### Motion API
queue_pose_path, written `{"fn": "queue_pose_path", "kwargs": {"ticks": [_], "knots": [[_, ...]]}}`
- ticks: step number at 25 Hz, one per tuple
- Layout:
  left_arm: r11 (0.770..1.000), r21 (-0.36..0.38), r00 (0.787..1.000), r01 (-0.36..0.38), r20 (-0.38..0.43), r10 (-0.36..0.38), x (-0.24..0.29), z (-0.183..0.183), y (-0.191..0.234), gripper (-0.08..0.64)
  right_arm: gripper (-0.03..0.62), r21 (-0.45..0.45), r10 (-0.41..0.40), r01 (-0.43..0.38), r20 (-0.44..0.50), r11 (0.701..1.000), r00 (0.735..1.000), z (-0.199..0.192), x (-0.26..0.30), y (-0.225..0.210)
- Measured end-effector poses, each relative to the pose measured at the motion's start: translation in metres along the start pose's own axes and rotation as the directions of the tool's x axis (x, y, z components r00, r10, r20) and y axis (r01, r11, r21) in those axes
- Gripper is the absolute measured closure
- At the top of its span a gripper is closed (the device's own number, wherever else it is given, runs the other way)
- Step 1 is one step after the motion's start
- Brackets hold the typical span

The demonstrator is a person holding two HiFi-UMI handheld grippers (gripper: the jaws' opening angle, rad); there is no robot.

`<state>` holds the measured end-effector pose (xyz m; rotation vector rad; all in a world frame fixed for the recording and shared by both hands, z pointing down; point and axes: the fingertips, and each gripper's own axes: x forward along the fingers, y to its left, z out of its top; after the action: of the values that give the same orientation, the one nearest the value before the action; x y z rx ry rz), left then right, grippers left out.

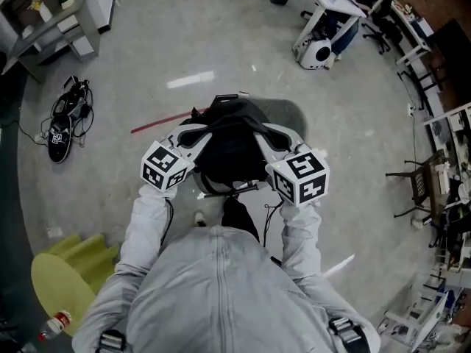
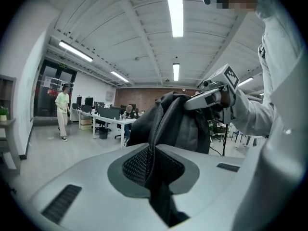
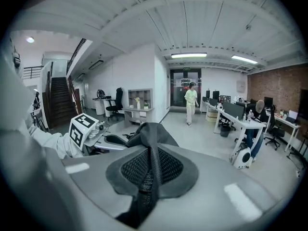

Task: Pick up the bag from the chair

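Both jaws are clamped on the bag, and it's slung between your hands!

Your left gripper has its jaws pinched tight on a black fold of the bag. Your right gripper is closed the same way on the other side. The bag hangs between the two grippers, close to your chest. The grey chair shows just beyond it, down on the floor.
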<state>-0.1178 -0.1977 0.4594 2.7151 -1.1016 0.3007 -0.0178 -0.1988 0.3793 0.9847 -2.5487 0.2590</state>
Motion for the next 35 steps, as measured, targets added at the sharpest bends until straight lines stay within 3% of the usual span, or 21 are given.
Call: {"fn": "queue_pose_path", "kwargs": {"ticks": [11, 35], "knots": [[0.998, 0.062, 1.0, -0.003, 0.007, 0.003, -0.05, 0.024, -0.032, 0.528, 0.555, -0.02, -0.042, 0.044, 0.105, 0.999, 0.994, 0.022, -0.043, 0.045], [0.996, 0.088, 1.0, -0.015, 0.024, 0.013, -0.066, 0.034, -0.047, 0.529, 0.555, -0.045, -0.032, 0.039, 0.139, 0.998, 0.99, 0.031, -0.061, 0.058]]}}
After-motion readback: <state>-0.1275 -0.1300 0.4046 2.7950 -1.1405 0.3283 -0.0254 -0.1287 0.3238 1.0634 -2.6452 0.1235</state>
